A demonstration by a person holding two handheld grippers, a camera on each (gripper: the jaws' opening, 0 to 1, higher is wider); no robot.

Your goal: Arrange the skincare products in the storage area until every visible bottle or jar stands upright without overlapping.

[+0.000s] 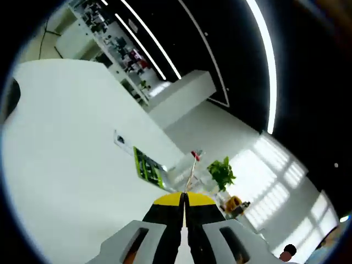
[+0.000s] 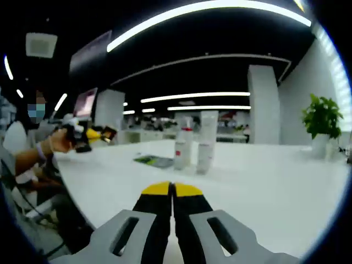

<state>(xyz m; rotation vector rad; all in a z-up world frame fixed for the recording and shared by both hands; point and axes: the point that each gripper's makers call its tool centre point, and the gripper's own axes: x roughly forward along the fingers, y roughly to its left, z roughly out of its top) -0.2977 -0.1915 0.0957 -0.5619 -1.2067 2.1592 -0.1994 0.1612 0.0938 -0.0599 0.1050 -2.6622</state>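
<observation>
Skincare bottles [image 2: 181, 147] stand upright in a tight cluster on the white table [image 2: 264, 176], straight ahead of my right gripper [image 2: 172, 190]. One has a red cap, and a taller white tube [image 2: 209, 127] rises behind a short bottle [image 2: 204, 158]. The right jaws are shut with nothing between them, well short of the cluster. In the left gripper view the same bottles [image 1: 193, 160] appear small and tilted beyond my left gripper [image 1: 184, 199]. Its yellow-tipped jaws are pressed together, holding nothing.
A green leaflet [image 2: 155, 160] [image 1: 147, 166] lies flat beside the bottles. A potted plant [image 2: 322, 118] [image 1: 221, 173] stands at the table's far side. At the left, a person's hand [image 2: 58, 144] holds a yellow-tipped gripper [image 2: 88, 135] over the table edge.
</observation>
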